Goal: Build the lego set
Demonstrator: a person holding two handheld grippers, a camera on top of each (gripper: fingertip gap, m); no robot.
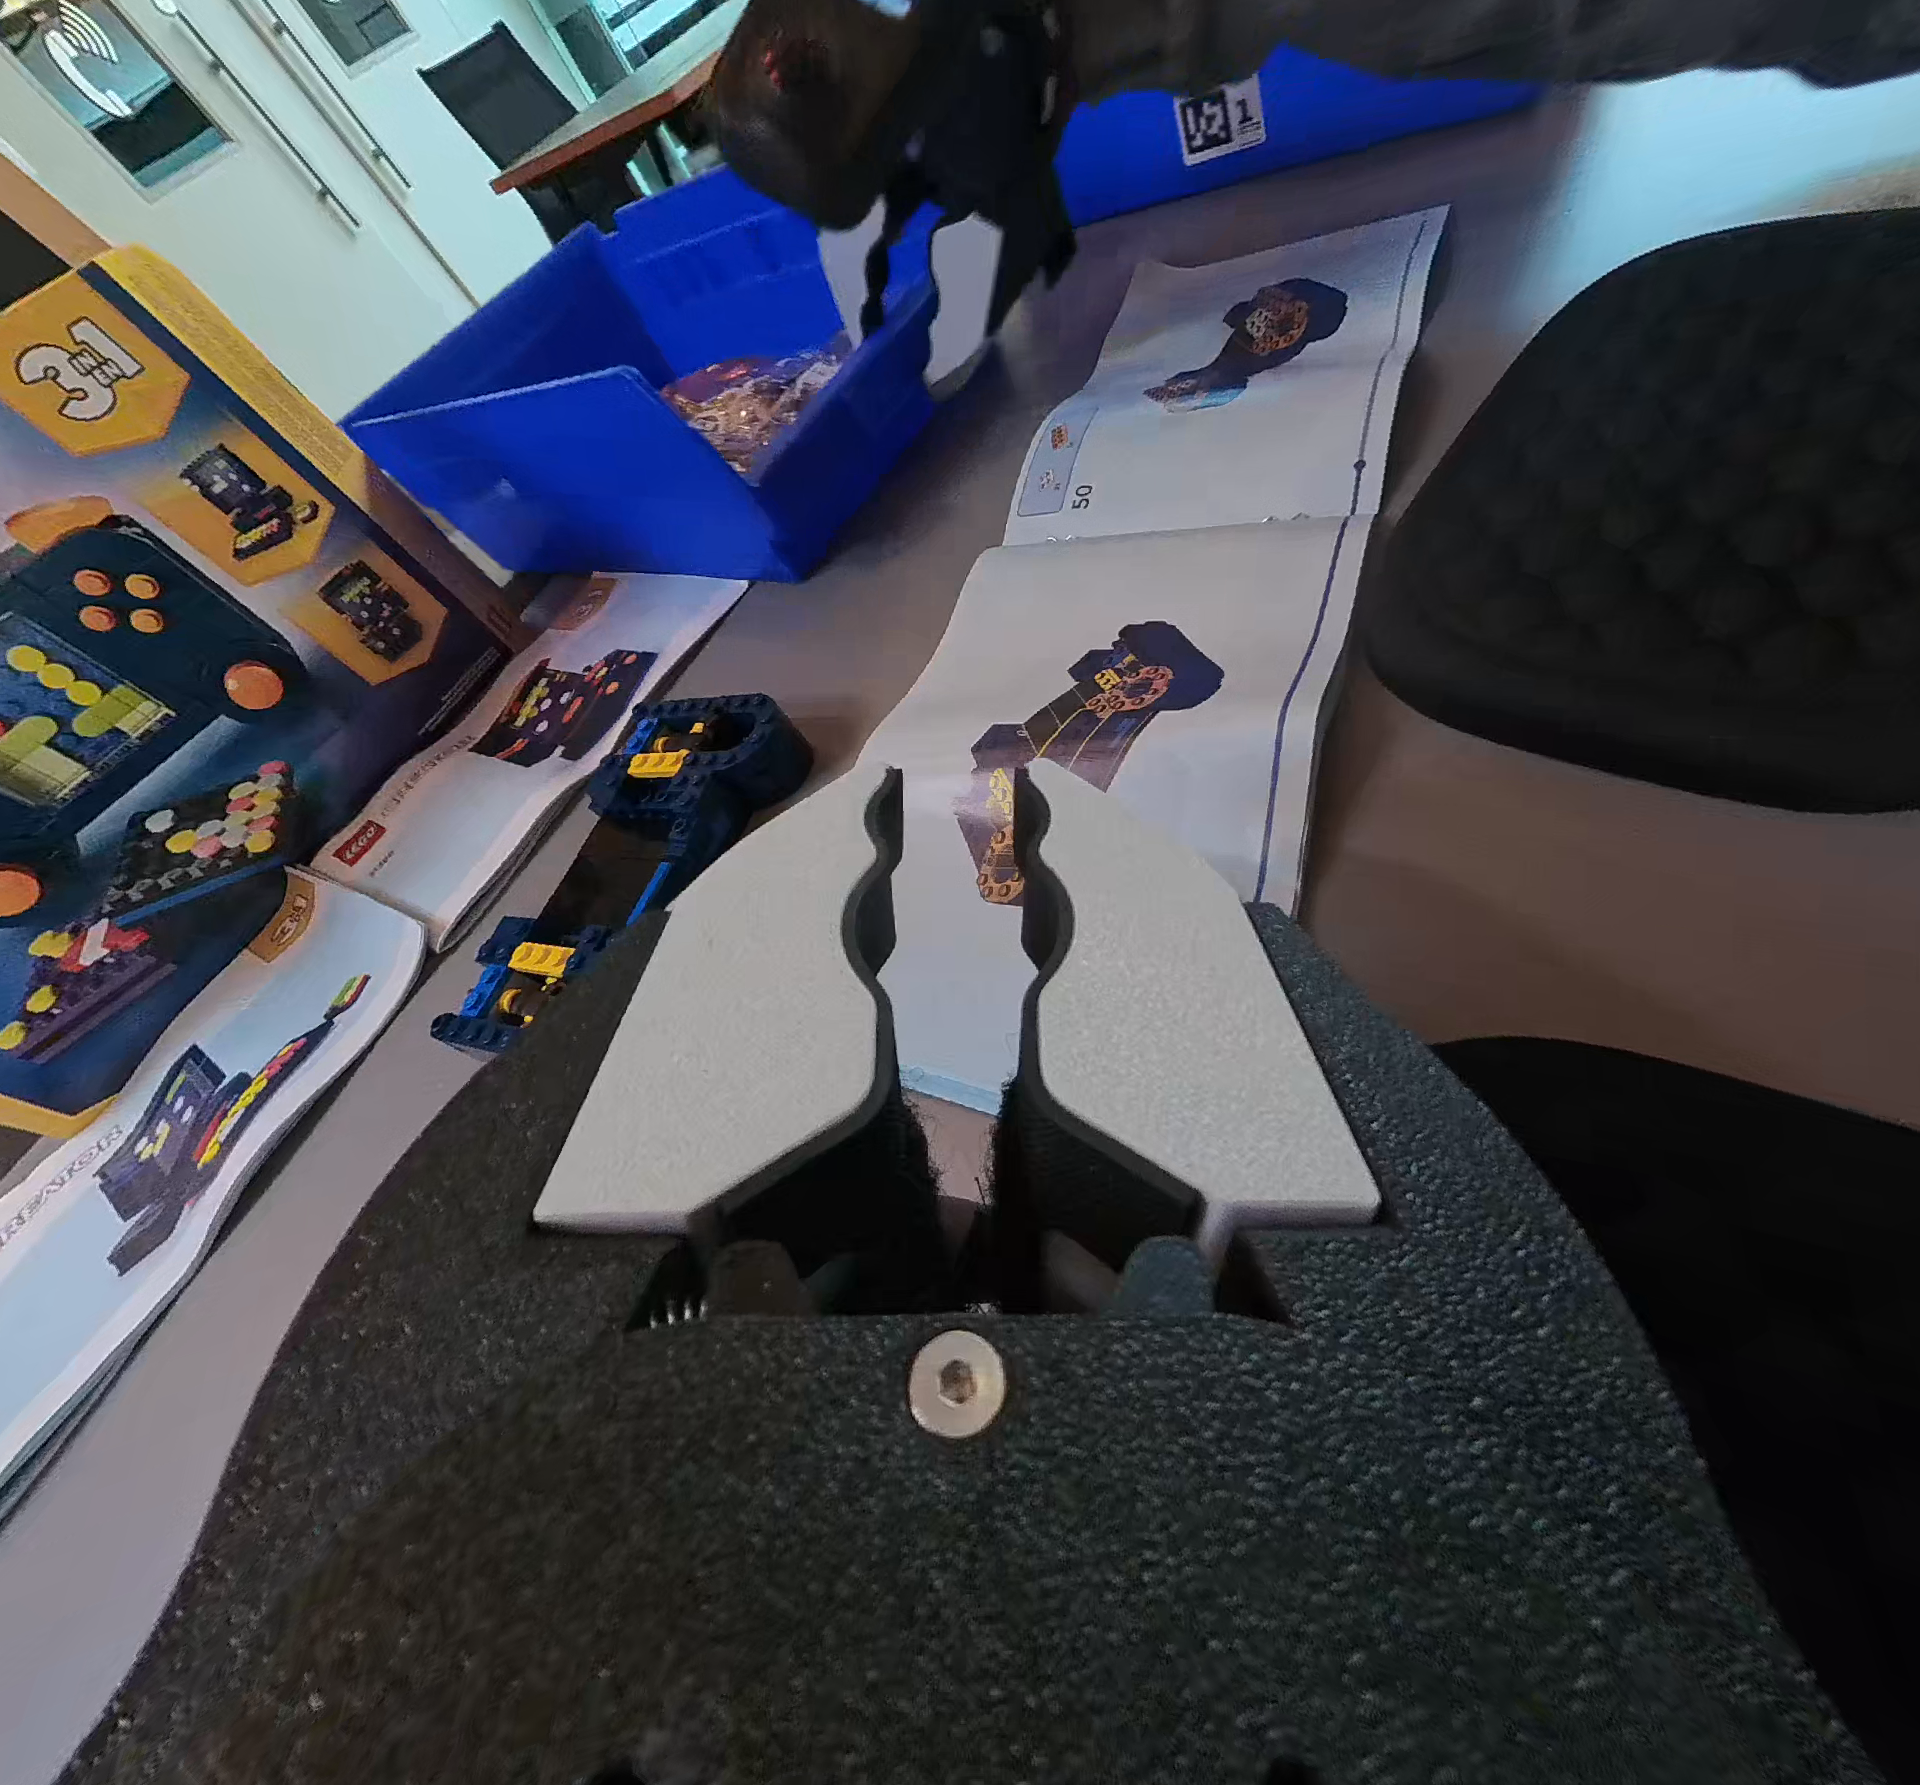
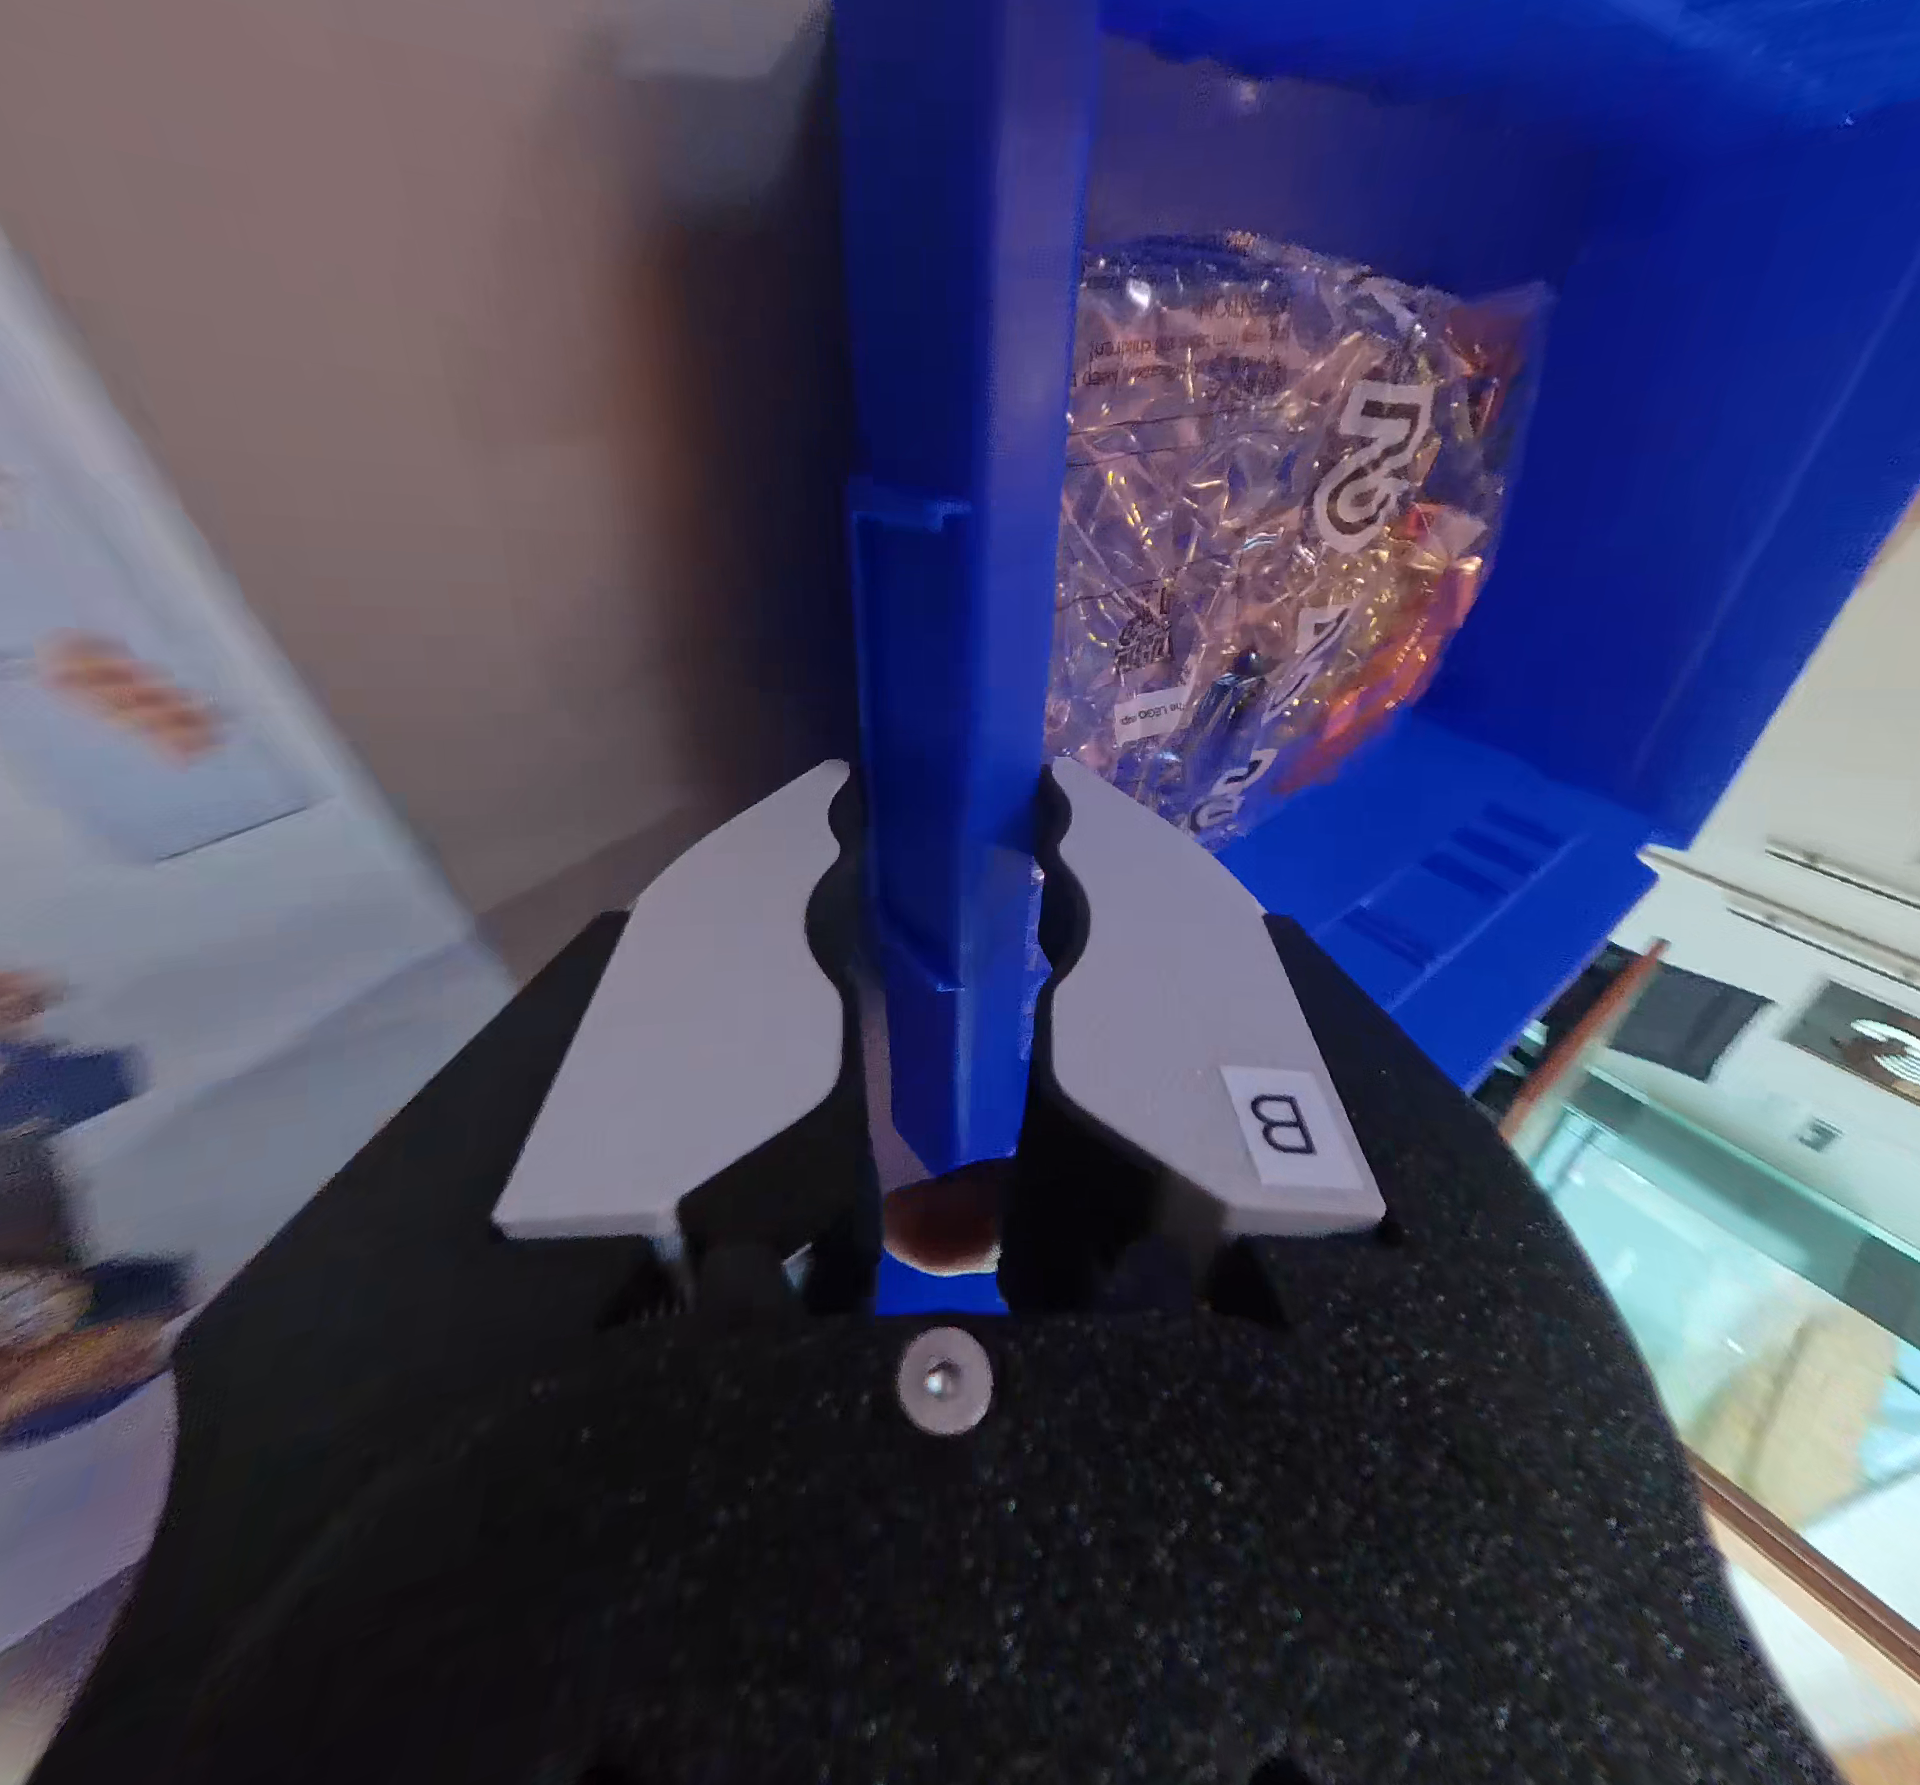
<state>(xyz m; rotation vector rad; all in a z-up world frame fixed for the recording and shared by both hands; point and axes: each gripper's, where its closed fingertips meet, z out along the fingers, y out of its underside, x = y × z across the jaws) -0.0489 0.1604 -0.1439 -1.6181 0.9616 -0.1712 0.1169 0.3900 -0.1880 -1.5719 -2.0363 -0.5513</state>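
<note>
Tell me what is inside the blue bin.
The blue bin holds a crinkled clear plastic bag with small coloured pieces inside. Whatever lies beneath the bag is hidden.

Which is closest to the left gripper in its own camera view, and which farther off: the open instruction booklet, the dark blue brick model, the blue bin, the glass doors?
From the left gripper outward:
1. Open instruction booklet, directly under and ahead of the fingertips.
2. Dark blue brick model, just to the left on the table.
3. Blue bin, farther ahead, left of centre.
4. Glass doors, far back on the left.
</note>
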